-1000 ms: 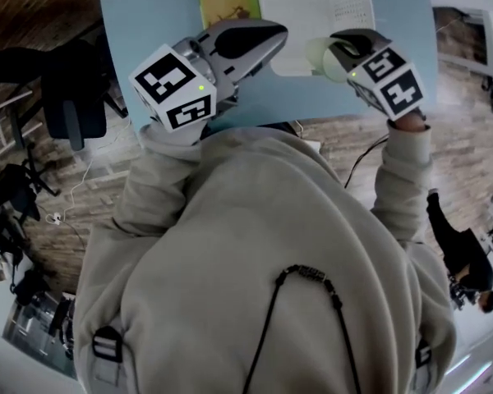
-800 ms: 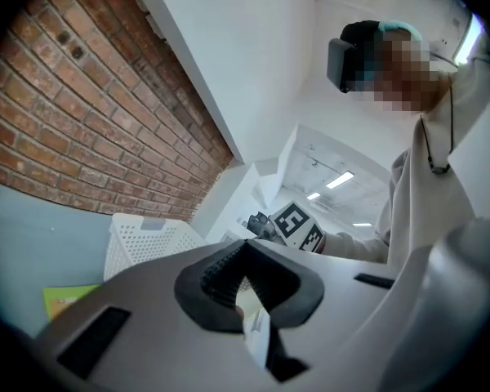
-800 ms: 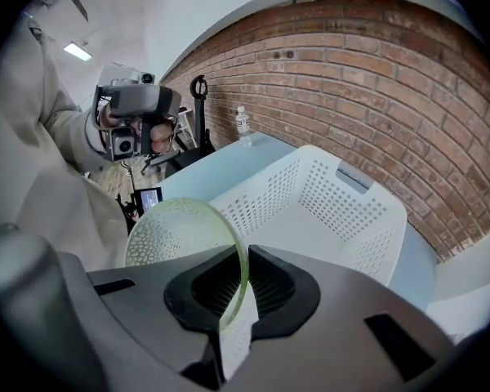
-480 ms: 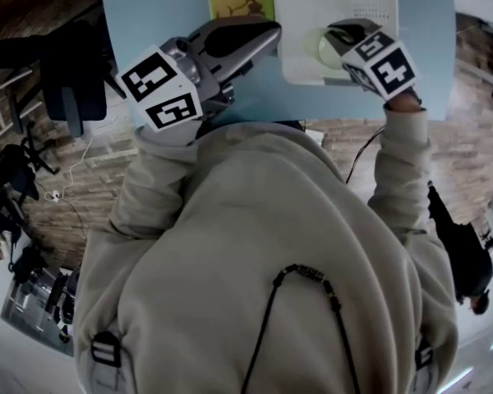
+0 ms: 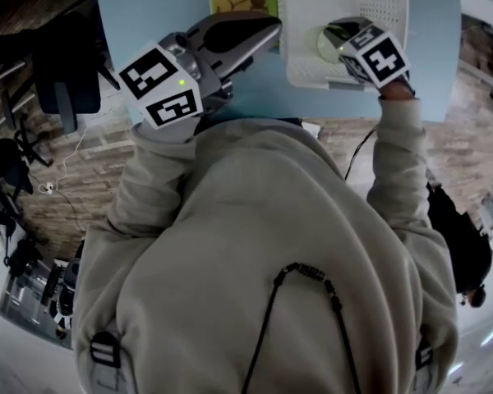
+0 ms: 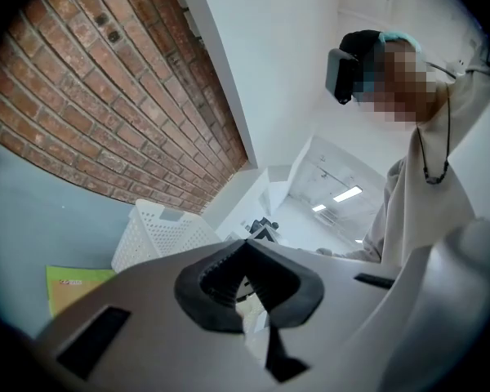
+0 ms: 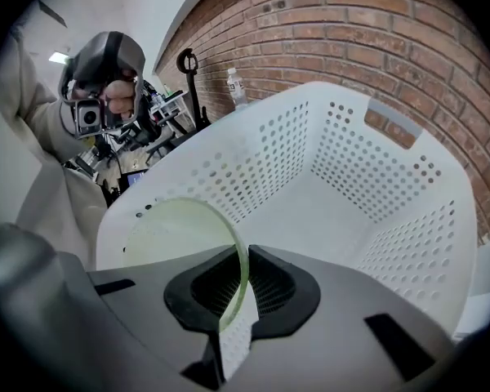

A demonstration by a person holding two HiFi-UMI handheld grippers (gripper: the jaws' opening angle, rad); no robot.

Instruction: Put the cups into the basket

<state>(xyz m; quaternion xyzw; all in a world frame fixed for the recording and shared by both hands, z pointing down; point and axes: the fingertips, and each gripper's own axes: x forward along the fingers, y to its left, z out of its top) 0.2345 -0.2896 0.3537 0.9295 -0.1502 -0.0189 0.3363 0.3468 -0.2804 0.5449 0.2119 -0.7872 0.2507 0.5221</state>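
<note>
R gripper (image 7: 233, 288), jaws clamped on the rim of the pale-green translucent plastic cup (image 7: 188, 243), has sunk to just over the white perforated plastic basket (image 7: 376, 178) – release prob. next – L gripper (image 6: 247, 256) closed, empty, beside the basket.

Head view steeply downward; 2 close gripper views, common basket (image 7: 376, 178).

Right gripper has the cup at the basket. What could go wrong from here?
1. The right gripper pinches only the thin wall of the green cup, so the cup could twist or slip before release.
2. The cup hangs close to the near wall of the white basket. Released here, it might clip the rim and tip out.
3. The basket looks light, and a bump from the gripper could shove it across the table.
</note>
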